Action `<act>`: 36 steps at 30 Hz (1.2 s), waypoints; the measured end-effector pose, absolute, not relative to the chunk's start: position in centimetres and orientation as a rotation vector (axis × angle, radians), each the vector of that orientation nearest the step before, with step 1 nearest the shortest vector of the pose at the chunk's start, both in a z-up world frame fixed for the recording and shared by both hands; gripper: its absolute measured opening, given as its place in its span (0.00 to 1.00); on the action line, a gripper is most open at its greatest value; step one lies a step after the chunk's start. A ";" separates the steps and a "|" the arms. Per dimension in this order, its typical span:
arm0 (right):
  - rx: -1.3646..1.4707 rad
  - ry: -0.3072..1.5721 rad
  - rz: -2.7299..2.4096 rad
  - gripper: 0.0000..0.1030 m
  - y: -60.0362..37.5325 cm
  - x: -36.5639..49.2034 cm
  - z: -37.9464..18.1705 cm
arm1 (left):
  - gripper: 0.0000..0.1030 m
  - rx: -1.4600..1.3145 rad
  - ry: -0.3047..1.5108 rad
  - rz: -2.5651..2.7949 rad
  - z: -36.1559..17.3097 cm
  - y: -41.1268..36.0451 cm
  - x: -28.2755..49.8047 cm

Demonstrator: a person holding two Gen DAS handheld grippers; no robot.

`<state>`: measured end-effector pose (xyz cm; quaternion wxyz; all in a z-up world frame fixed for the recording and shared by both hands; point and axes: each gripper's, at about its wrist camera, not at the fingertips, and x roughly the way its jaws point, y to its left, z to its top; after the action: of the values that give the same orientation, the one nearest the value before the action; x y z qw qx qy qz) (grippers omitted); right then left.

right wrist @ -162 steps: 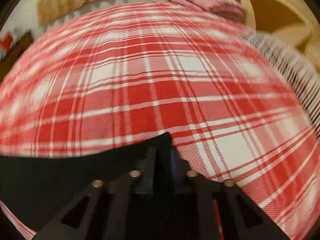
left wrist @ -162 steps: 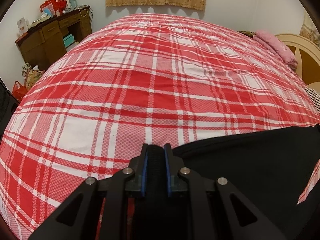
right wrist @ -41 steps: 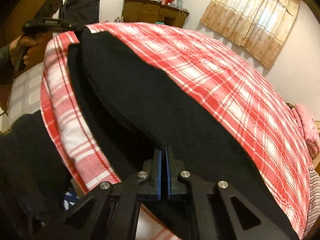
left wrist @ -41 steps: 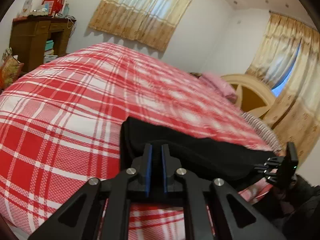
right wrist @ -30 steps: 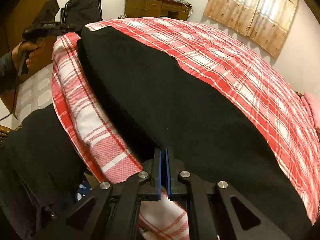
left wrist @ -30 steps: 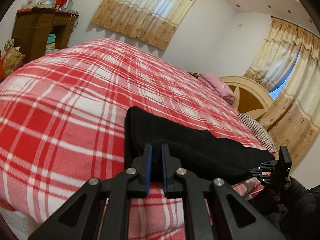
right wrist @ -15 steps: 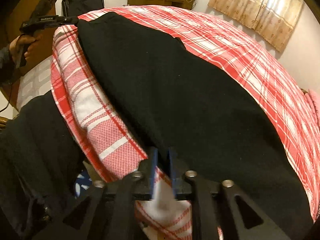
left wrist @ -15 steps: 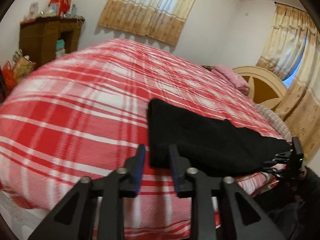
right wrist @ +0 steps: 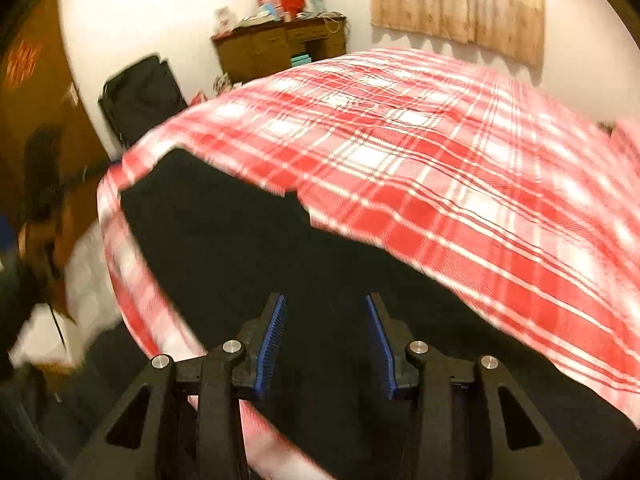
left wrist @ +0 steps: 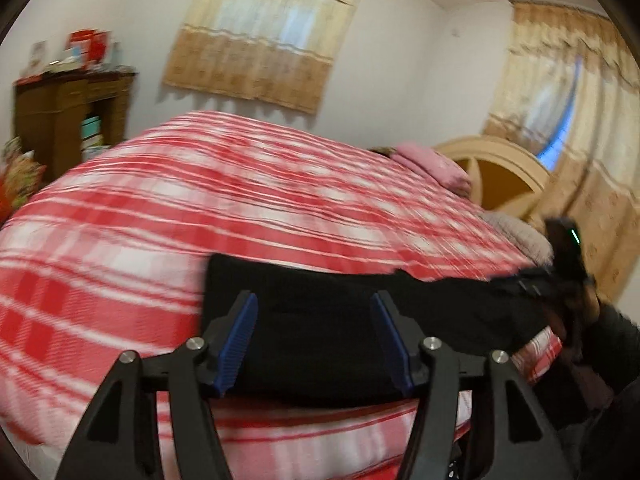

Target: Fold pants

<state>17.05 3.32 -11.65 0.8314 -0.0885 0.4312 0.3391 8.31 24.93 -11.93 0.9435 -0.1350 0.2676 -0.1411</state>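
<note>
Through the left wrist camera, we see our left gripper (left wrist: 314, 334) with its blue pads spread wide and nothing between them, poised over the black pants (left wrist: 320, 320), which lie flat along the near edge of the red plaid bed (left wrist: 224, 200); our right gripper (left wrist: 564, 252) shows blurred at 3 o'clock. Through the right wrist camera, our right gripper (right wrist: 326, 340) likewise stands parted and empty above the pants (right wrist: 248, 248), which stretch toward 10 o'clock, a wooden dresser (right wrist: 280, 46) at 12 o'clock.
</note>
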 end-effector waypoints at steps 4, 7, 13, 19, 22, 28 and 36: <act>-0.105 0.960 0.715 0.42 5.8 20.6 -12.4 | 0.60 -0.237 0.613 -0.369 -13.5 20.8 9.8; -0.016 1.001 0.725 0.42 6.9 22.9 -13.2 | 0.60 -0.177 0.661 -0.400 -14.9 18.3 10.3; 0.136 1.129 0.748 0.42 8.9 26.7 -15.9 | 0.60 -0.149 0.754 -0.413 -17.2 17.6 10.0; 0.232 1.246 0.826 0.42 10.3 27.2 -18.3 | 0.60 -0.155 0.746 -0.443 -17.3 17.8 9.2; 0.222 1.239 0.822 0.12 10.5 26.9 -18.0 | 0.61 -0.138 0.735 -0.451 -17.5 17.7 9.0; 0.267 1.145 0.831 0.05 9.4 26.2 -15.5 | 0.61 -0.135 0.723 -0.466 -17.7 17.8 9.3; 0.120 1.143 0.746 0.06 10.6 26.5 -17.4 | 0.61 -0.125 0.716 -0.462 -17.4 17.6 9.0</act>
<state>26.46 10.60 -17.36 0.7743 0.0552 0.5279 0.3444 9.03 17.64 -17.45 0.9087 -0.0606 0.3471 -0.2240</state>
